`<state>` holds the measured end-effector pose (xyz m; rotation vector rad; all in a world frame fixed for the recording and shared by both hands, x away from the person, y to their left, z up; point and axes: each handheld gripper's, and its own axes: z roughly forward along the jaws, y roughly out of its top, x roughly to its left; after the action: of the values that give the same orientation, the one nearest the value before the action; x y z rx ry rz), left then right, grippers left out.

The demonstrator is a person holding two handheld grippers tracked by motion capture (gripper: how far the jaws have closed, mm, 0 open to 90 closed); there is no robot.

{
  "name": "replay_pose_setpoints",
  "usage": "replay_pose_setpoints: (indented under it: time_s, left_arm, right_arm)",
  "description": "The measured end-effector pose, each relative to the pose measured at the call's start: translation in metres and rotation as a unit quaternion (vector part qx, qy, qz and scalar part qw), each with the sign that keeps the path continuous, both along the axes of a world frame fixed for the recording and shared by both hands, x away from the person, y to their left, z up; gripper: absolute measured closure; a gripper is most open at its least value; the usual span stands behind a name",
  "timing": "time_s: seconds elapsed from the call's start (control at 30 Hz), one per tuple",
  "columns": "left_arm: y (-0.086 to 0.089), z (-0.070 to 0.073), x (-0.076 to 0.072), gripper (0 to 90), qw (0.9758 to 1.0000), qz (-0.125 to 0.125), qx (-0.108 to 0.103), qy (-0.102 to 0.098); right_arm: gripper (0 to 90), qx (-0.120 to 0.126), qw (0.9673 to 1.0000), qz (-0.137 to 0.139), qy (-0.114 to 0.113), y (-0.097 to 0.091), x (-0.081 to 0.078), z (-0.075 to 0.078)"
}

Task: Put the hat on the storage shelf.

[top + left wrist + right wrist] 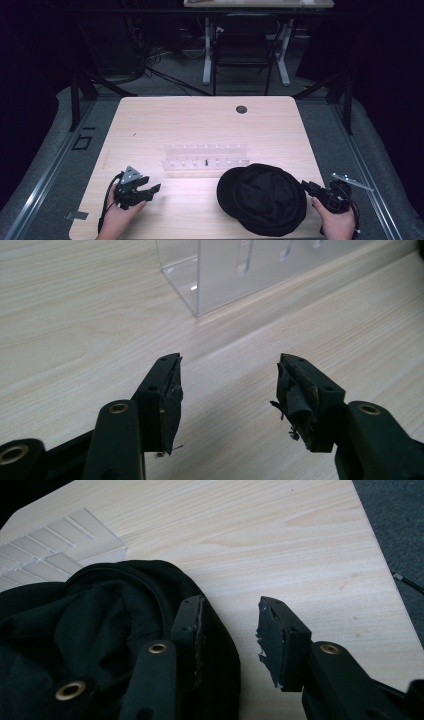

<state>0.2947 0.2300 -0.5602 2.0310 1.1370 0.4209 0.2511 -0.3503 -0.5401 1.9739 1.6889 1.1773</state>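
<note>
A black cap (264,199) lies upside down on the wooden table (200,125), at the front right. A clear plastic rack (206,159) stands in the middle of the table. My left gripper (151,191) rests at the front left, held by a hand, jaws open over bare wood. In the left gripper view its jaws stand apart, with the rack's corner (220,275) ahead. My right gripper (306,187) sits at the cap's right edge, open. In the right gripper view one jaw lies over the cap's rim (125,630), the other over bare table; nothing is gripped.
A dark round hole (241,109) marks the table's far side. Beyond the table stand a chair (245,47) and a white desk's legs. Grey floor with cables surrounds the table; a rail runs along each side.
</note>
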Motion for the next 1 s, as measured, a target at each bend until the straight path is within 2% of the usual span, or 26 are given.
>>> replay_pose_setpoints:
  time_s: [0.1,0.23,0.4,0.47,0.6,0.73,0.8,0.97,1.0]
  left_arm:
    - [0.000,0.000,0.001,43.6,1.0000,0.001,-0.001,0.002]
    - [0.000,0.001,0.000,43.6,1.0000,0.003,-0.004,-0.002]
    - [0.000,0.002,0.000,43.6,1.0000,0.003,-0.008,-0.001]
    - [0.000,0.002,0.000,43.4,1.0000,0.003,-0.007,0.000]
    - [0.000,0.002,0.000,43.4,1.0000,0.000,-0.008,-0.001]
    - [0.001,0.002,-0.002,43.4,1.0000,-0.001,-0.009,-0.004]
    - [0.002,0.003,-0.002,43.4,1.0000,0.001,-0.008,-0.004]
    - [0.004,0.004,-0.002,43.4,0.9999,0.002,-0.012,-0.002]
    - [0.004,0.004,-0.001,43.5,0.9999,0.001,-0.013,0.000]
  right_arm:
    - [63.0,0.008,1.0000,-0.003,-0.002,0.000,0.000,0.001]
    - [63.2,-0.006,1.0000,0.002,0.001,0.000,-0.001,0.003]
    - [63.5,-0.009,1.0000,-0.003,-0.001,0.006,0.000,0.008]
    - [64.7,-0.017,0.9996,0.009,0.019,0.007,0.002,0.014]
    - [65.1,-0.020,0.9993,0.012,0.028,0.012,0.004,0.020]
    - [65.5,-0.036,0.9973,0.032,0.055,0.014,0.003,0.028]
    - [66.1,-0.023,0.9982,0.031,0.047,0.015,0.004,0.029]
    - [67.5,-0.022,0.9963,0.036,0.075,0.012,0.004,0.035]
    - [67.6,-0.021,0.9952,0.037,0.088,0.012,0.004,0.037]
